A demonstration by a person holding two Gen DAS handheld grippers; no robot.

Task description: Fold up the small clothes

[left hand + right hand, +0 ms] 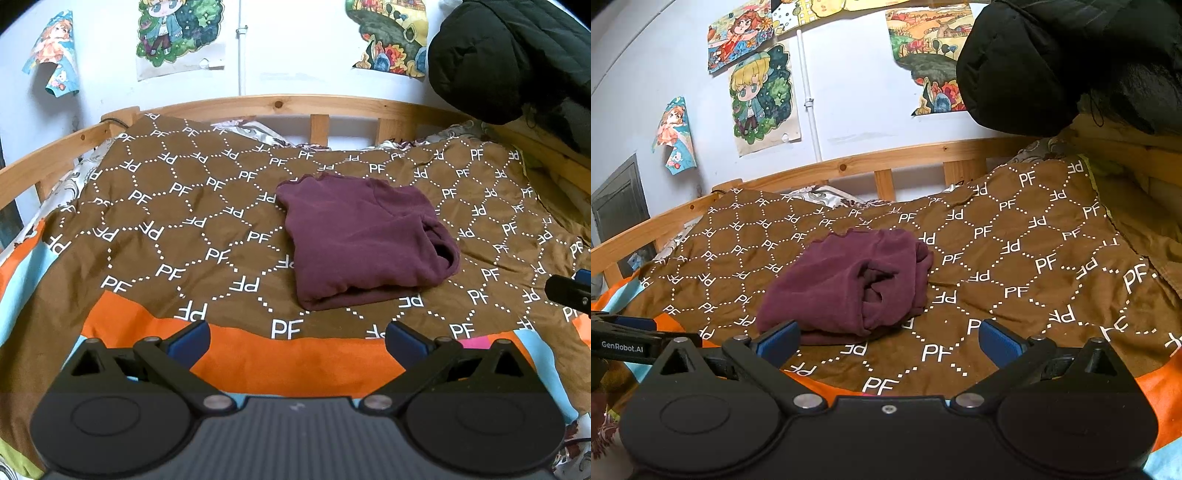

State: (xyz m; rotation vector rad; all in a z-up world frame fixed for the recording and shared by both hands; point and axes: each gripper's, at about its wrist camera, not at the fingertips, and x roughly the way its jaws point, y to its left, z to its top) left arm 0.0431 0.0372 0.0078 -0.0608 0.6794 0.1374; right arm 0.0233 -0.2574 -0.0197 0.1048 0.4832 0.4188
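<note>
**Two grippers spread wide, shirt folded on the blanket**

Both grippers are held low over the near edge of the bed, and neither has hold of anything. The left gripper has its blue pads far apart, with bare orange and brown cloth showing between them. The right gripper is spread just as wide; its left pad sits just in front of the near edge of the shirt in that view, though whether it touches the cloth cannot be told.

The shirt is maroon and lies folded into a thick, roughly square bundle on the brown blanket, which is printed with white "PF" letters and dotted hexagons. From the left wrist view the bundle lies ahead and a little to the right, with a rounded fold at its near edge and a gap between layers on its right side. From the right wrist view it lies ahead and to the left, with rumpled folds showing at its near right corner.

An orange band of bedding runs under the blanket's near edge. A wooden rail closes the far side of the bed. Cartoon drawings hang on the pale wall behind, and a black jacket hangs at the upper right. Part of the right gripper shows at the right edge of the left view, and part of the left gripper at the left edge of the right view.
</note>
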